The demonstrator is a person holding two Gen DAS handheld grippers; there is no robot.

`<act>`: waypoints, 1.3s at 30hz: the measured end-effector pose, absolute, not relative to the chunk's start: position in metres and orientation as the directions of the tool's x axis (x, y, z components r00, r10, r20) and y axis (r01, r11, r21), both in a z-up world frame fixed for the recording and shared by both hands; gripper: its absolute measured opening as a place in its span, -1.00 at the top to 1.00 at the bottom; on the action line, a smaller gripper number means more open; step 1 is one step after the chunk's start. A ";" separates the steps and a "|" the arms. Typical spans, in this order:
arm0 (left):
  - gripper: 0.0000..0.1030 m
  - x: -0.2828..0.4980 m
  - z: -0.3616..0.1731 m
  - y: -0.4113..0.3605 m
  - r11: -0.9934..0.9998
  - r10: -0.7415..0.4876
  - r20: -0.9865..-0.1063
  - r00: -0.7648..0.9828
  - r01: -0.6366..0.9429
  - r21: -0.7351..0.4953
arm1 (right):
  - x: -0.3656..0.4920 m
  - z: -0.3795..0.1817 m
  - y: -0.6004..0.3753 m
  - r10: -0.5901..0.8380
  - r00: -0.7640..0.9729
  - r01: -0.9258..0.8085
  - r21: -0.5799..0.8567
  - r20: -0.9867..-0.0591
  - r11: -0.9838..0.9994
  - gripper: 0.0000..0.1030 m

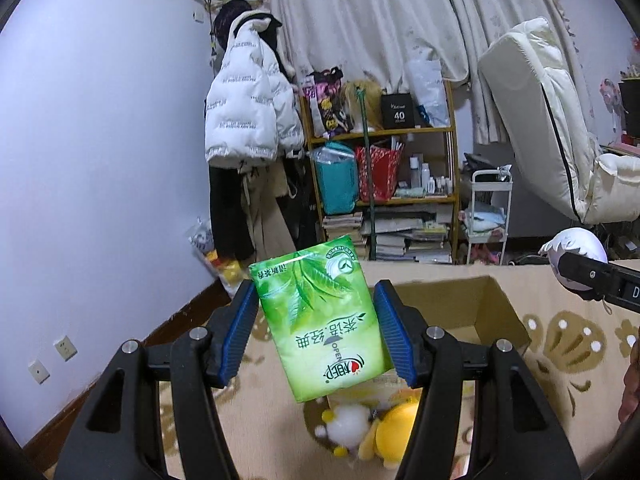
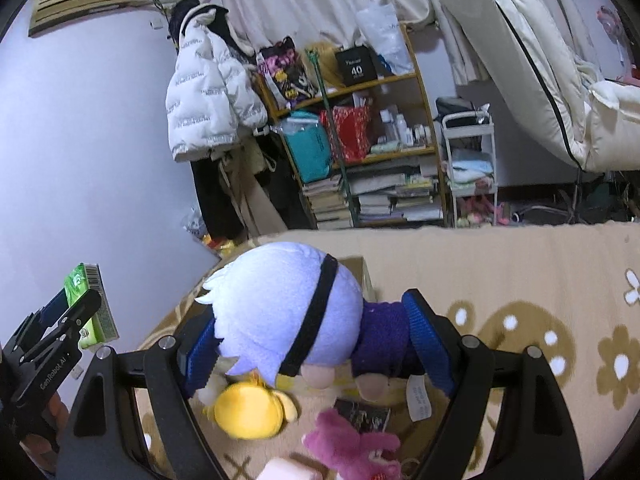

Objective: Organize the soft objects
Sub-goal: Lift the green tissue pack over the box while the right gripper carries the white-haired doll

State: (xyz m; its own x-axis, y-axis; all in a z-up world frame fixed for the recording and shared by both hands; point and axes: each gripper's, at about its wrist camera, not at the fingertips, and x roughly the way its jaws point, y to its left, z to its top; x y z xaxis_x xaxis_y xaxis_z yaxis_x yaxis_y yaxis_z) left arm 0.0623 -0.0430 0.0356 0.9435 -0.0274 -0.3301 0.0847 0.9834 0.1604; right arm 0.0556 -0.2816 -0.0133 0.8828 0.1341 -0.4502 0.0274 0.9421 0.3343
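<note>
Your left gripper [image 1: 320, 328] is clamped on a green tissue pack [image 1: 320, 320]: both blue pads [image 1: 244, 328] press its long sides, and the pack stands tilted between the jaws with its printed face toward the camera and its far end projecting beyond the fingertips. Beyond and below those jaws lies an open cardboard box [image 1: 480, 312] on a beige flower-patterned blanket [image 1: 568, 344]. Directly beneath the jaws you see a yellow plush toy [image 1: 396, 432] lying against a white plush toy [image 1: 348, 428]. Your right gripper [image 2: 316, 340] is clamped on a plush doll [image 2: 280, 312] with pale lavender hair, a black band across the head and a dark purple garment. The left pad bears on the head and the right pad on the body, so the doll lies crosswise between the jaws. Below these jaws a pink plush toy [image 2: 352, 448] rests on the blanket, just beside the yellow one. Past both sets of jaws a wooden shelf [image 1: 384, 164] stands against the wall.
</note>
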 end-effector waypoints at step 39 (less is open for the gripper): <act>-0.14 0.155 -0.017 -0.074 0.975 -0.060 -0.433 0.899 0.146 0.169 | 0.125 -0.043 -0.272 0.170 0.882 -0.058 0.256 -0.440 0.965 -0.73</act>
